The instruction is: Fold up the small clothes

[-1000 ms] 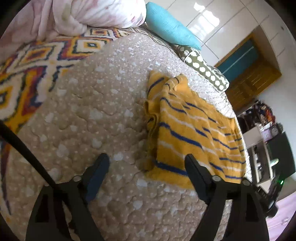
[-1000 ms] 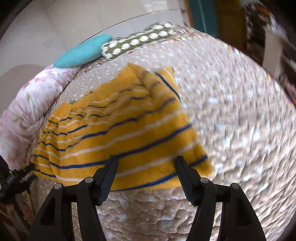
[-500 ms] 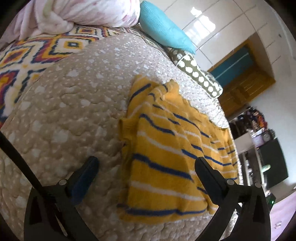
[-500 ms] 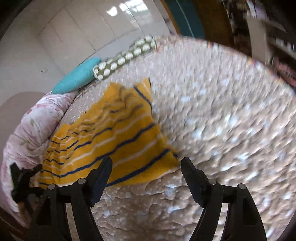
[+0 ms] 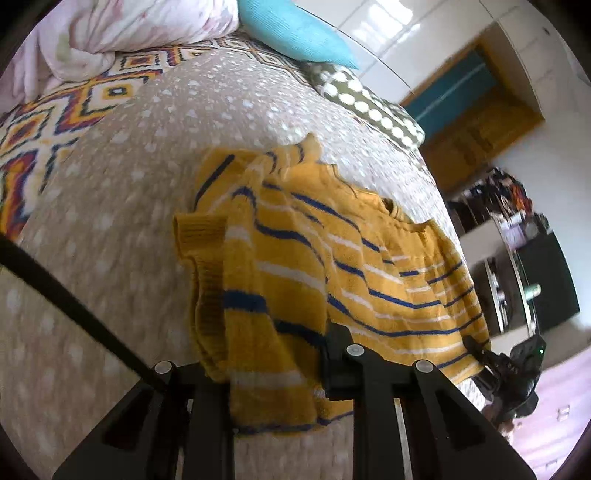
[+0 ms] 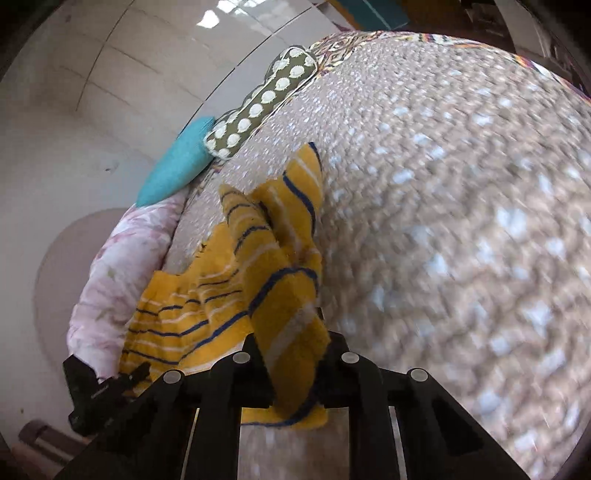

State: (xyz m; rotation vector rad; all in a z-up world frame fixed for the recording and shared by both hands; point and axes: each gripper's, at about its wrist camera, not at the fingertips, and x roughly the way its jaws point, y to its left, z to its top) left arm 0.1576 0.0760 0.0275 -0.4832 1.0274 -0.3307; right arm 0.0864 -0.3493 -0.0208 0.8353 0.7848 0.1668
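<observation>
While the sweater point(image 5: 332, 266) lies on the bed point(image 5: 129, 192), both grippers have just been closing on its near hem. The left gripper point(image 5: 273, 354) pinches the left corner between its fingers point(image 5: 336, 350), and the right gripper point(image 6: 291, 354) pinches the right corner. A teal pillow point(image 5: 295, 29) and a dotted pillow point(image 5: 369, 107) lie at the far end.

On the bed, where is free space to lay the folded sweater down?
The quilt on the far side of the yellow striped sweater from the floral duvet is bare. So is the strip between sweater and patterned blanket. The pillow end is crowded: teal pillow, dotted pillow.
</observation>
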